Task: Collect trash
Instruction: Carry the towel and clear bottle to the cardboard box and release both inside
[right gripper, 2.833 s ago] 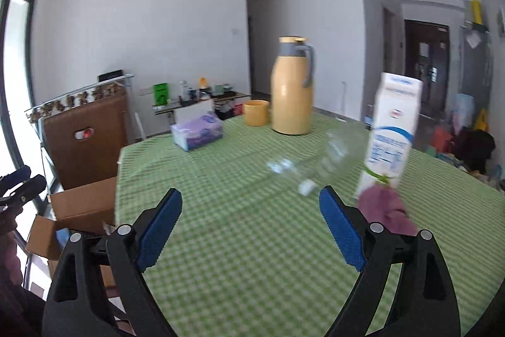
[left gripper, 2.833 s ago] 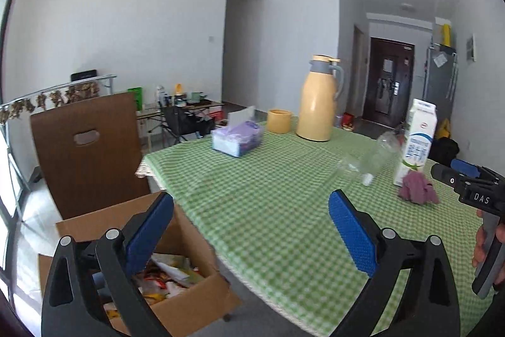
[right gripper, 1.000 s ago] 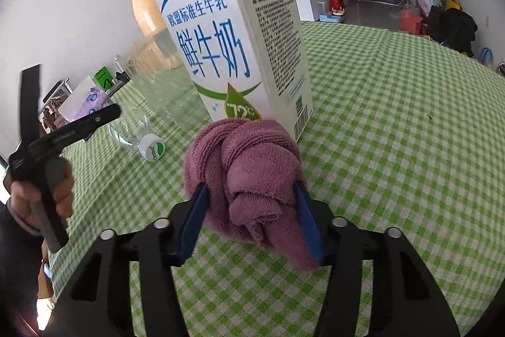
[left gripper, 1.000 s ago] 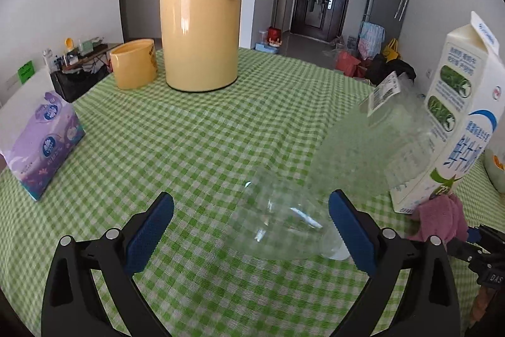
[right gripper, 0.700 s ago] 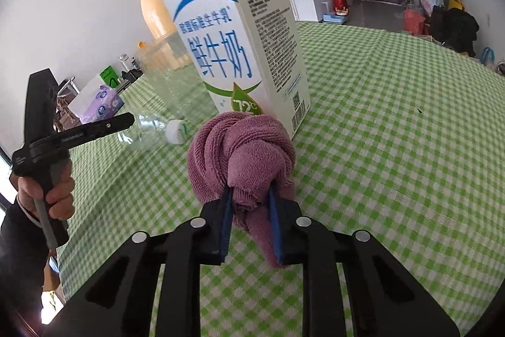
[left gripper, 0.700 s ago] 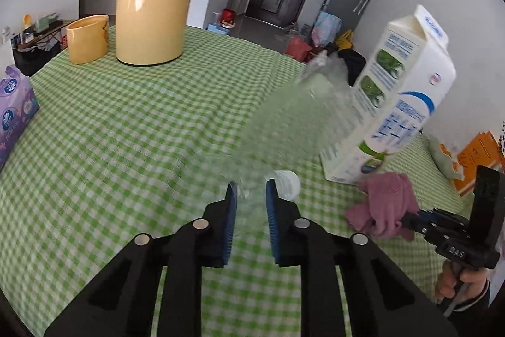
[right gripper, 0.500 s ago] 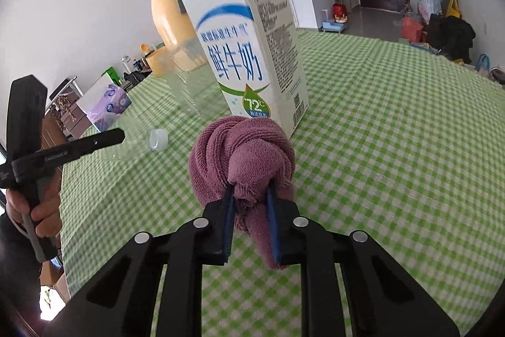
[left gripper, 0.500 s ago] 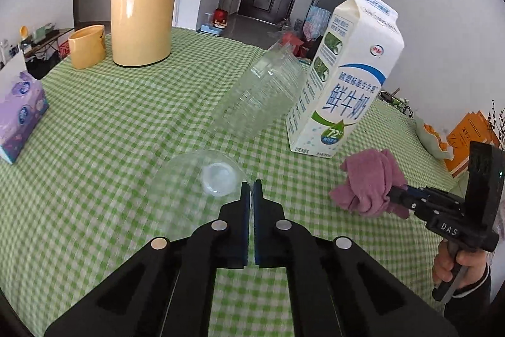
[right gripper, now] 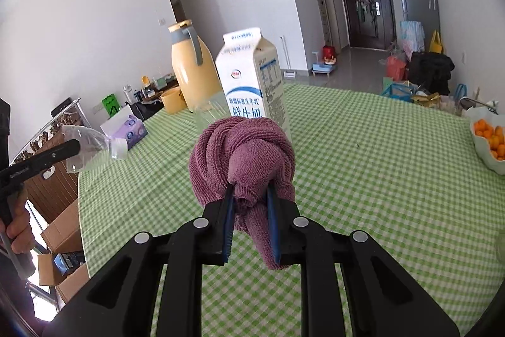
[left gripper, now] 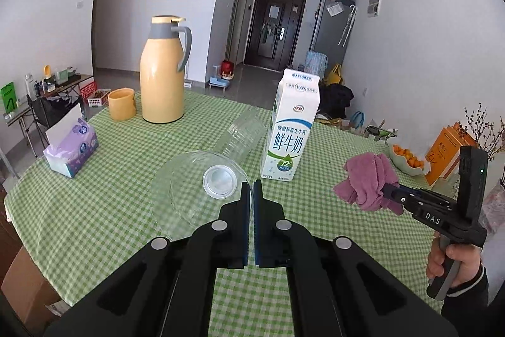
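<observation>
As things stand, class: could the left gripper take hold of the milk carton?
Probably not yet. The left gripper is already shut on the clear plastic bottle, so its jaws are occupied, though the milk carton stands upright just beyond with nothing else blocking it.

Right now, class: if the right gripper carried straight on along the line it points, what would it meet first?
The right gripper, shut on the purple cloth, points at the white milk carton standing on the green checked tablecloth. The carton would likely be met first, though depth is unclear.
</observation>
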{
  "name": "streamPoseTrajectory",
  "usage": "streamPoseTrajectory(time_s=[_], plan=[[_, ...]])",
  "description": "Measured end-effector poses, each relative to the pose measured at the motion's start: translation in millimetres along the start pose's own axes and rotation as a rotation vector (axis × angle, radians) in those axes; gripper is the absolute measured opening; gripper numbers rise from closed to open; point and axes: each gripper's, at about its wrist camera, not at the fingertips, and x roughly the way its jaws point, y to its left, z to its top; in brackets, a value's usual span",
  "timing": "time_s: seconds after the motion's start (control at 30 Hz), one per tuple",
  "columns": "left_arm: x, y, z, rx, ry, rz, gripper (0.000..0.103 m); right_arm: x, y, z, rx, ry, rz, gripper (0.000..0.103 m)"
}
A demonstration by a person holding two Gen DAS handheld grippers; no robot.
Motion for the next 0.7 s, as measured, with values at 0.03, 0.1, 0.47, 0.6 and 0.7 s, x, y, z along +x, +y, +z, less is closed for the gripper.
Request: streamPoseTrajectory(time_s=[0.03,0.1,0.47,0.6,0.7], plan=[[-7.1,-1.5,0.2,0.006,-0.012,0.001,0.000,-5.9,3.3,0.1,-0.008,-0.007,0.000,0.019],[-21.3,-2.6,-0.7,0.011,-0.034,0.006,0.000,-9.6,13.7,1.2,-0.020,-0.014,0.004,0.019],[-85.9,28.4,-22.5,-0.022,-0.083,0.083,0.000,14.3,93.6,9.0,-0.120,0.006,0.089,0.019],[-116.9,64.9,-33.6,-0.069,-0.096,0.163,0.000,41.8,144.5,10.3,-0.180,0.033,0.162,0.019],[-143.5,91.2,-43.8,-0.101,-0.110,0.238,0.000,62.8,190.6,10.0,-0.235,0.058,0.228,0.019]])
